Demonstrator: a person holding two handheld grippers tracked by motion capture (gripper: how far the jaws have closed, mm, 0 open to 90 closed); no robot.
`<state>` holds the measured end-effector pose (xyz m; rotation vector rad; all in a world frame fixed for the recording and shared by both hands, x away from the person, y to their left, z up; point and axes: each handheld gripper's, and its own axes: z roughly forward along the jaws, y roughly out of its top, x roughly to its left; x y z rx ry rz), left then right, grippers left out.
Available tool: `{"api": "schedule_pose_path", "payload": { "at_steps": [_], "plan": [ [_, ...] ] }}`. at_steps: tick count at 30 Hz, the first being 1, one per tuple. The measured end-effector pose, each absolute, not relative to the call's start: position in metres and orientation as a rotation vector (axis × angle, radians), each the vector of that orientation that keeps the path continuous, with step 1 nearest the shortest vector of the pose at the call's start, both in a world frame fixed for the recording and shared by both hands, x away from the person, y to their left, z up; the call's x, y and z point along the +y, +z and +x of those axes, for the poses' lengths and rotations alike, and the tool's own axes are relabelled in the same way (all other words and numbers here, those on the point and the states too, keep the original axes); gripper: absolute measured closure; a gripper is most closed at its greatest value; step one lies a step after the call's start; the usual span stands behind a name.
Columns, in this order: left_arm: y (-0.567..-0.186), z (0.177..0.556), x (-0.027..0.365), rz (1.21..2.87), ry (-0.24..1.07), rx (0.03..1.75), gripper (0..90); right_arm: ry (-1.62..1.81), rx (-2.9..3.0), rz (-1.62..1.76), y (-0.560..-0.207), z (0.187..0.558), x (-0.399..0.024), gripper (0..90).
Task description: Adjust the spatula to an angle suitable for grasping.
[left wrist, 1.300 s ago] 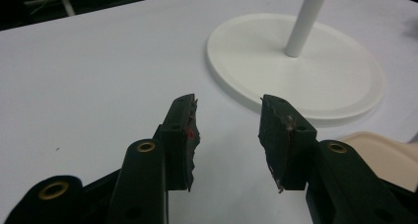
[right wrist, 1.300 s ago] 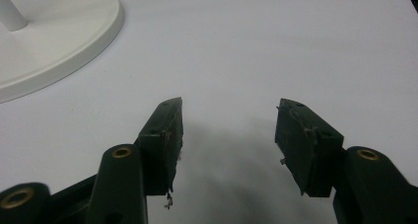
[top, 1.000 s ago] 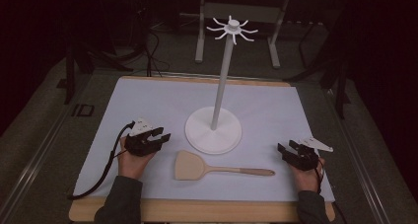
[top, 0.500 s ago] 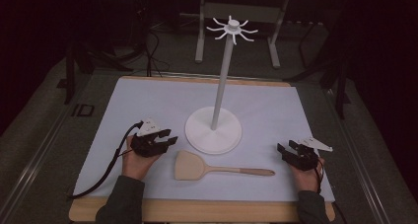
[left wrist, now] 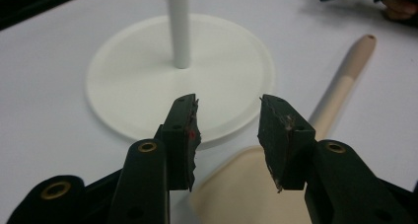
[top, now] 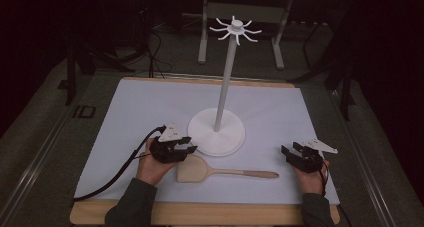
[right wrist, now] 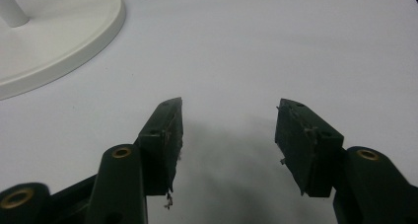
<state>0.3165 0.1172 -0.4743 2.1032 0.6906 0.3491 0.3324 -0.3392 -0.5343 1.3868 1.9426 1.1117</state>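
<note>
A pale wooden spatula [top: 192,169] lies flat on the white mat [top: 140,112], its handle [top: 245,173] pointing right. Behind it stands a white rack with a round base [top: 217,132], a thin pole and a crown of hooks [top: 235,29]. My left gripper [top: 187,148] hovers open at the blade's upper left corner, close to the base rim. In the left gripper view, the left gripper [left wrist: 227,103] has nothing between its jaws, with the blade [left wrist: 231,194] beneath and the base [left wrist: 148,81] ahead. My right gripper [top: 290,151] rests open to the right of the handle end, and the right gripper [right wrist: 230,105] looks over bare mat.
The mat lies on a wooden board [top: 200,214] whose front edge runs along the bottom. A black cable [top: 120,172] trails left from the left gripper. A grey metal frame [top: 240,12] stands behind the table. The rack base [right wrist: 49,31] lies to the upper left in the right gripper view.
My left gripper has moved to the right, toward the spatula blade and the rack base. The right gripper, the spatula and the rack have stayed put.
</note>
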Motion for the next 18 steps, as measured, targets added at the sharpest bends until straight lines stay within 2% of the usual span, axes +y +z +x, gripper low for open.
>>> {"api": "schedule_pose_path", "payload": {
  "at_steps": [5,18],
  "plan": [
    [-0.476,0.316,0.102,2.161,0.317,0.636,61.0,1.112,1.945,1.388,-0.534,0.333,-0.339,43.7],
    [-0.458,0.319,0.079,2.177,0.305,0.545,59.7,1.115,1.948,1.394,-0.534,0.333,-0.339,43.7]
  ]
}}
